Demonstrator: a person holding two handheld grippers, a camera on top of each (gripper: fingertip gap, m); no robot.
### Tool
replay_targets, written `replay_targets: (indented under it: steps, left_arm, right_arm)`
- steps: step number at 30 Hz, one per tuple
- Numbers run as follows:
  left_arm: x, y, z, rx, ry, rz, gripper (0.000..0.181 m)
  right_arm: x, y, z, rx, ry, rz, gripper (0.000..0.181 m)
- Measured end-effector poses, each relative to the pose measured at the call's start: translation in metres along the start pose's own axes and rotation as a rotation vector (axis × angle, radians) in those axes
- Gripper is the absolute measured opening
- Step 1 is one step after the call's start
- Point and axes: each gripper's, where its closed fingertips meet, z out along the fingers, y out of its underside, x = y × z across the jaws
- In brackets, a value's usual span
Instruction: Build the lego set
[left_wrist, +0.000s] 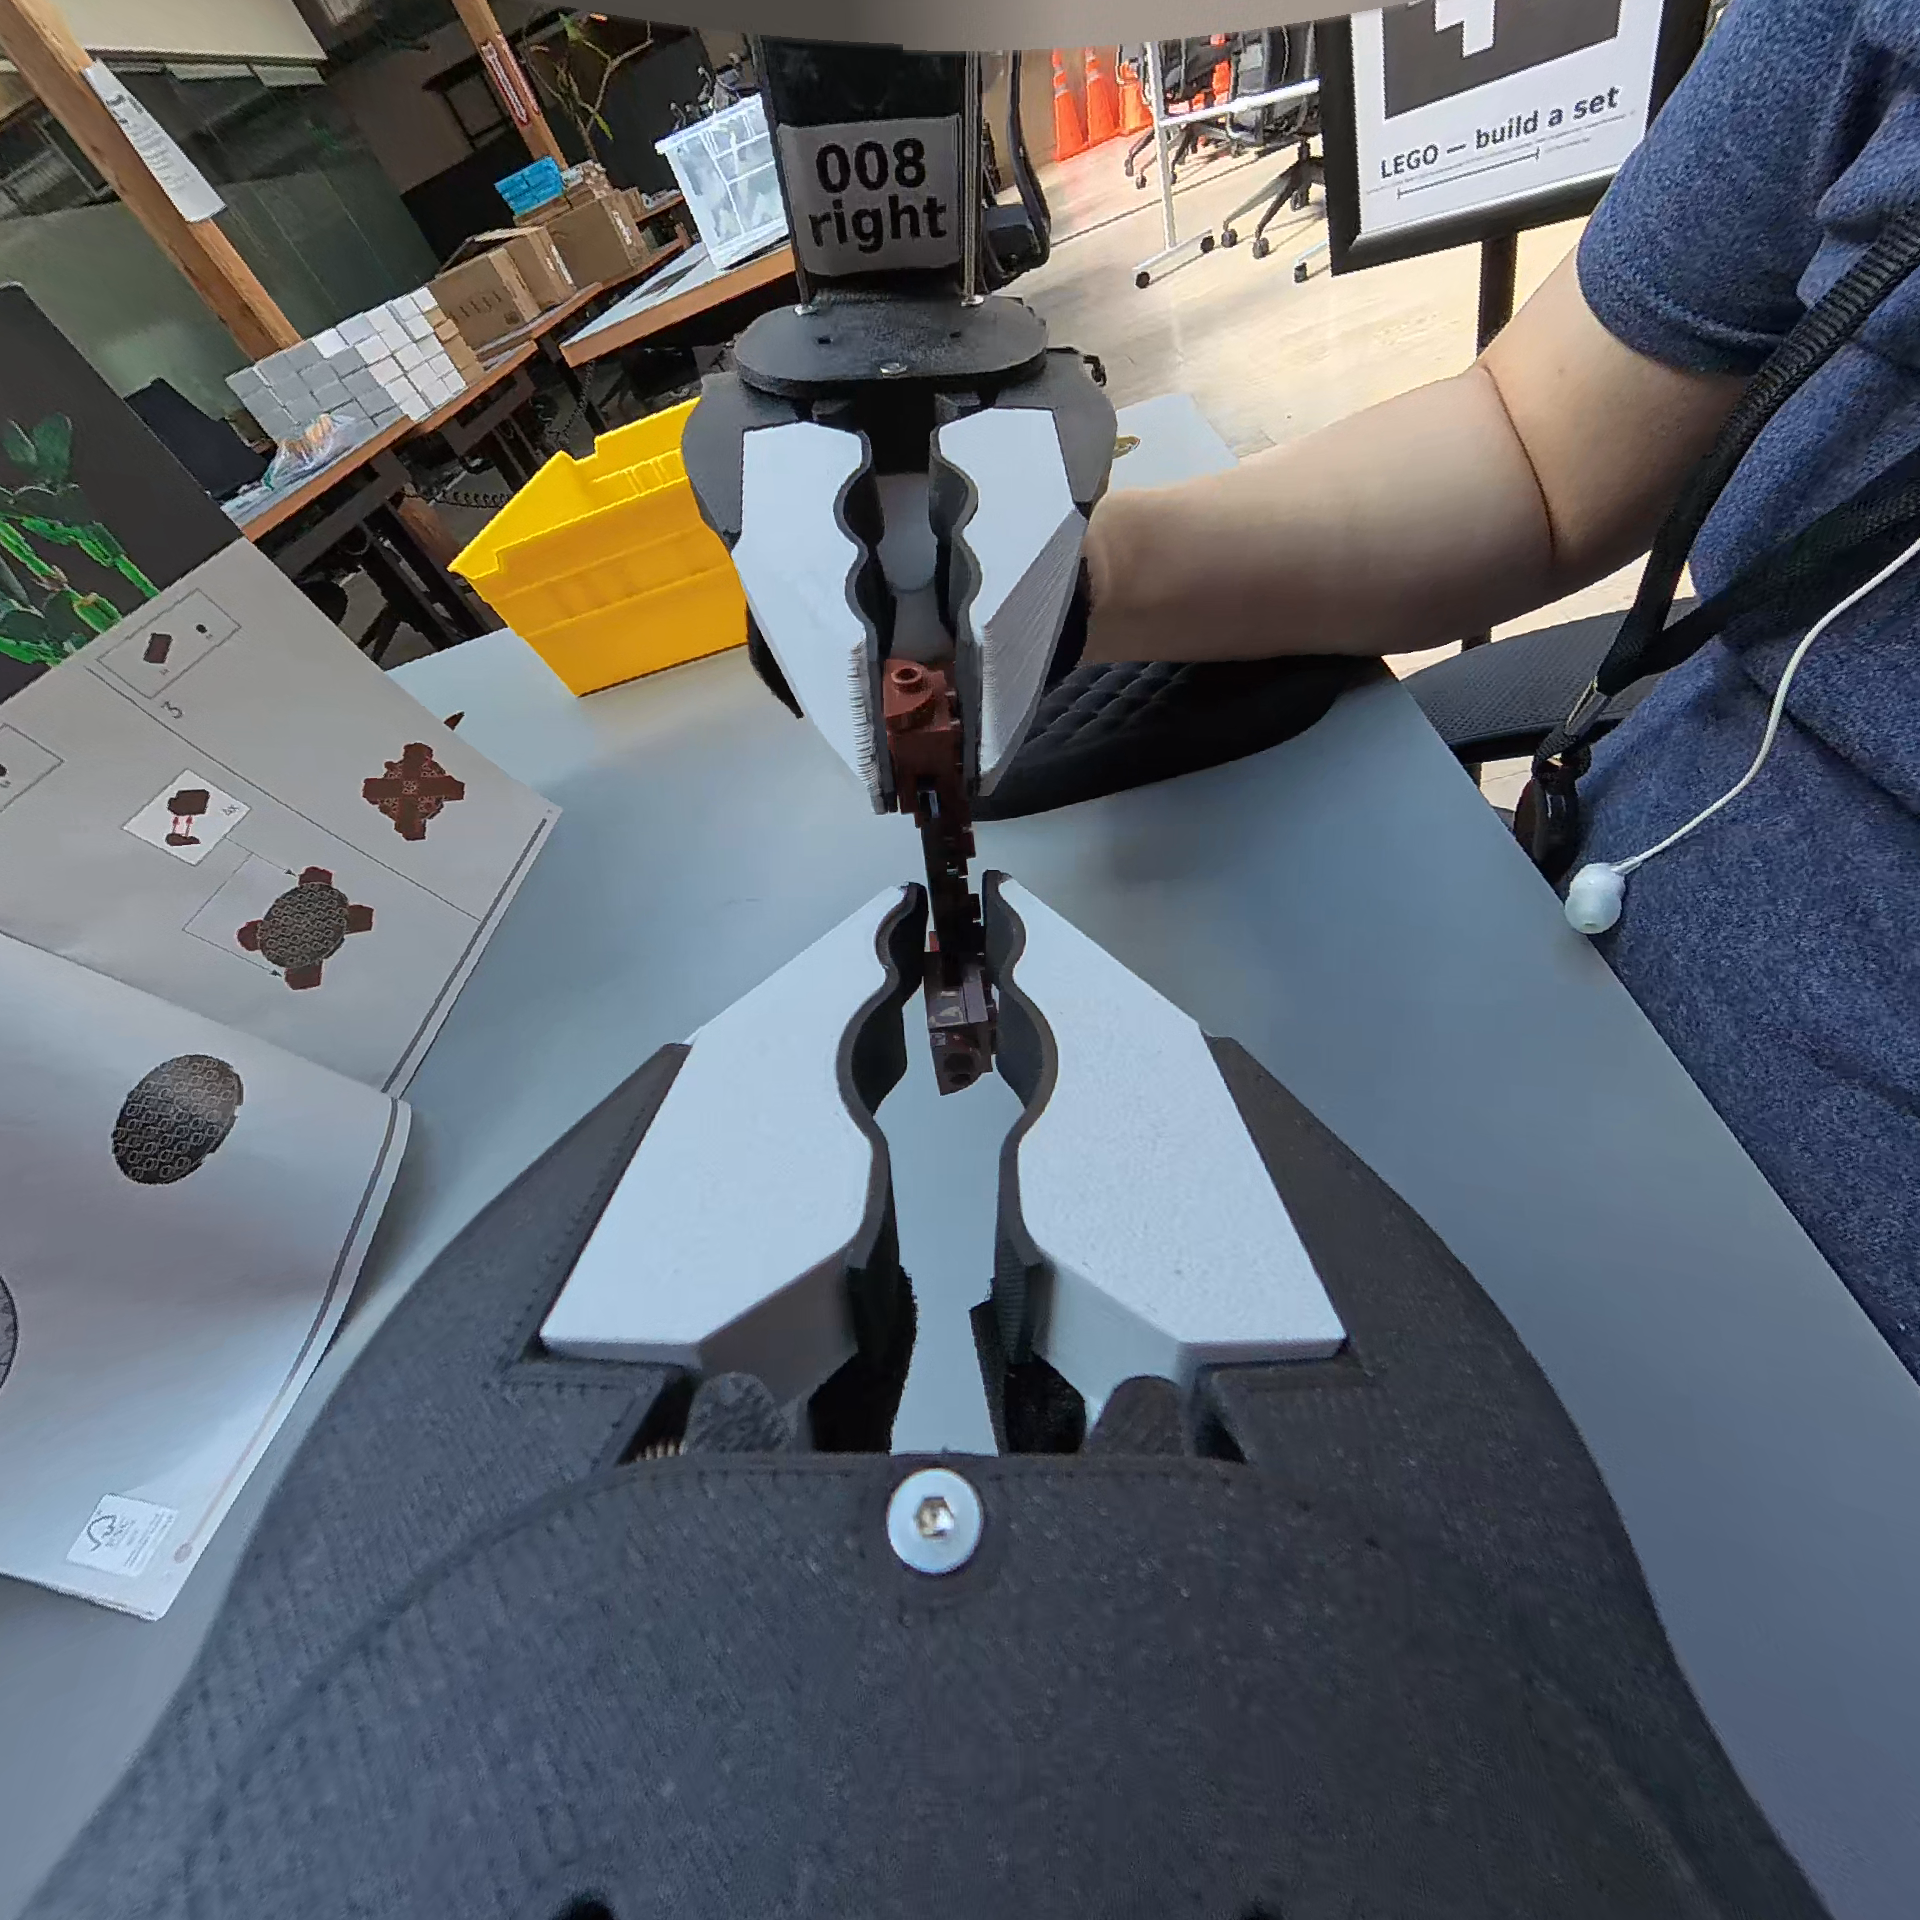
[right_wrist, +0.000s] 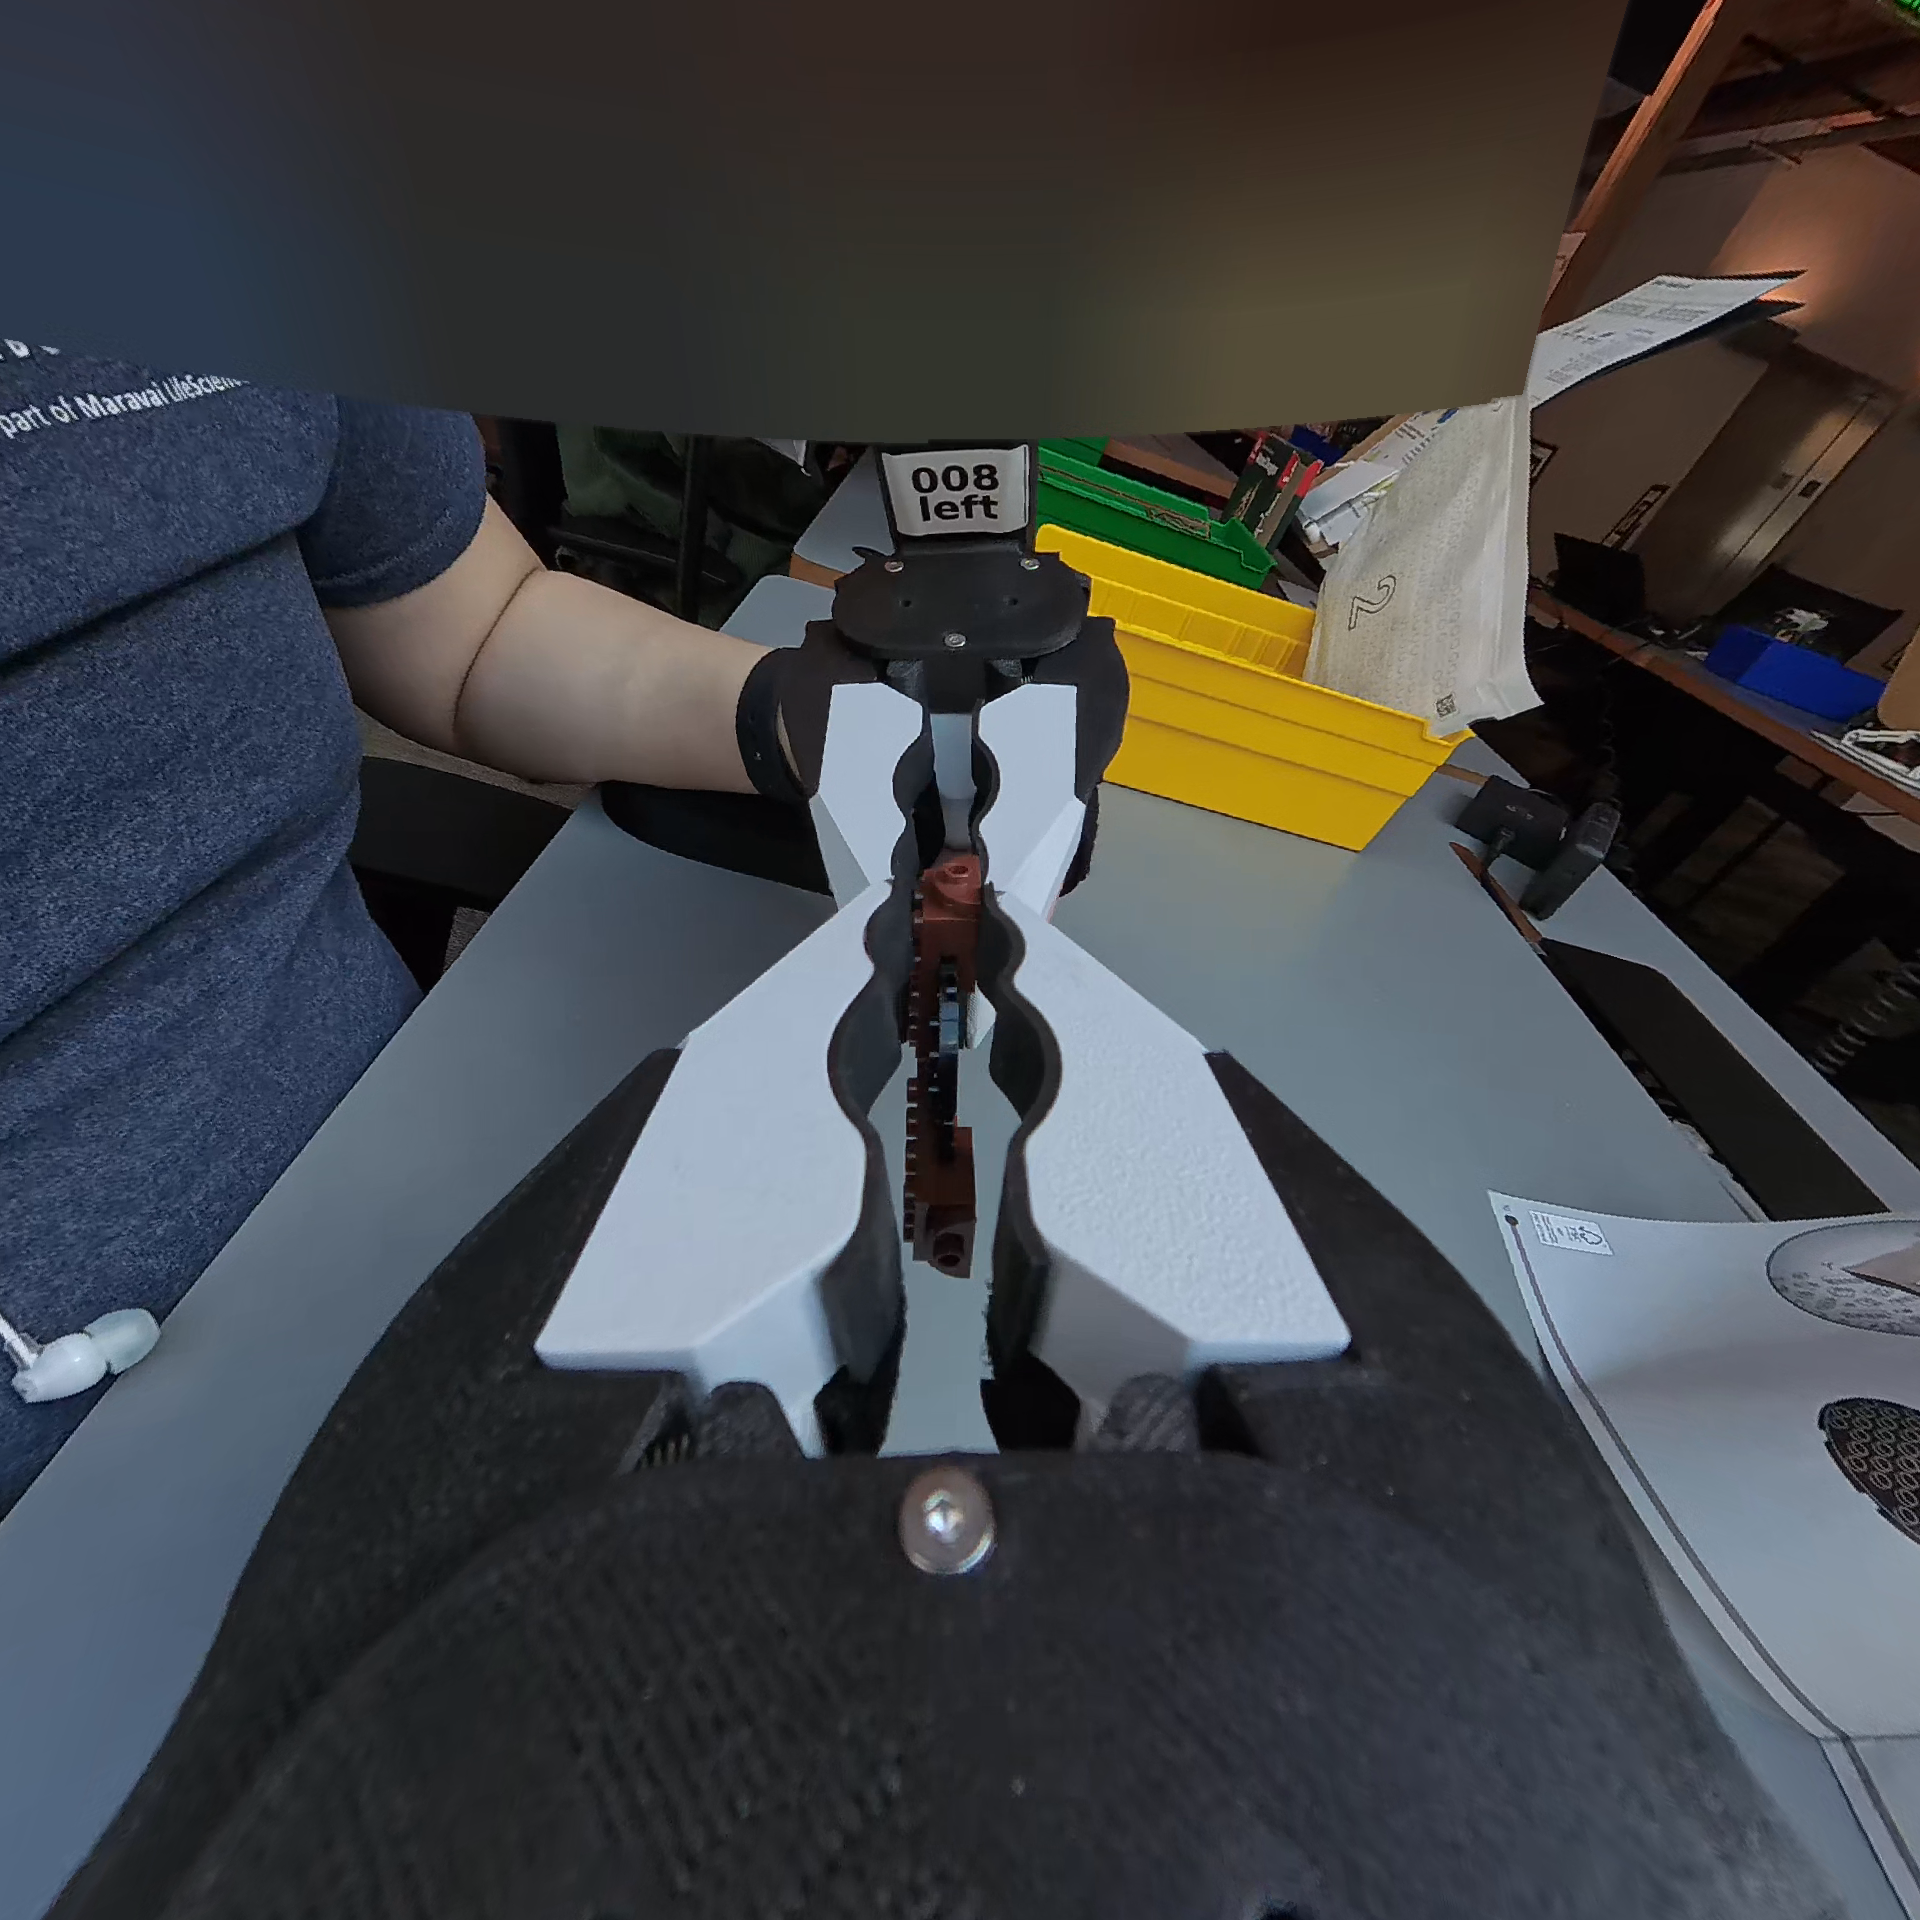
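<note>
Left wrist view: the left gripper (left_wrist: 951, 904) is pinched on the near end of a small brown-and-black lego sub-assembly (left_wrist: 940, 894), held edge-on above the grey table (left_wrist: 1299, 1039). The right gripper (left_wrist: 920, 769) faces it head-on, tips clamped on the far brown end. So the piece is held in the air between both, off the table. The open instruction booklet (left_wrist: 260, 883) lies to the left, its pages showing a round studded plate with brown blocks around it. Judging by that, the build is early: one small sub-assembly exists and most of the set is left. A yellow bin (left_wrist: 592, 582) sits behind, at the table's far edge. The person's forearm (left_wrist: 1351, 520) comes in level from the right, hand behind the right gripper.

Right wrist view: same piece from the other end. The right gripper (right_wrist: 940, 904) is closed around the lego sub-assembly (right_wrist: 943, 1070), which runs well back between its fingers. The left gripper (right_wrist: 961, 852) meets it nose to nose. The tips overlap here, so exactly where the left one bites I can't resolve. This looks like a press or a handover; can't say which. The other forearm (right_wrist: 582, 686) reaches across level from the left. No loose bricks are visible on the table in either view.
</note>
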Motion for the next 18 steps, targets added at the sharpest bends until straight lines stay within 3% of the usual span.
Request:
replay_targets:
  steps: [15,18]
  left_arm:
    - [-0.0038,0.0023,-0.0017,-0.008,-0.016,-0.005,0.008]
    - [-0.0035,0.0026,-0.0014,-0.009,-0.014,-0.005,0.008]
  right_arm:
    - [-0.0008,0.0002,0.0026,0.039,-0.012,0.025,0.018]
    - [0.0022,0.0011,0.0018,0.034,0.007,0.028,0.011]
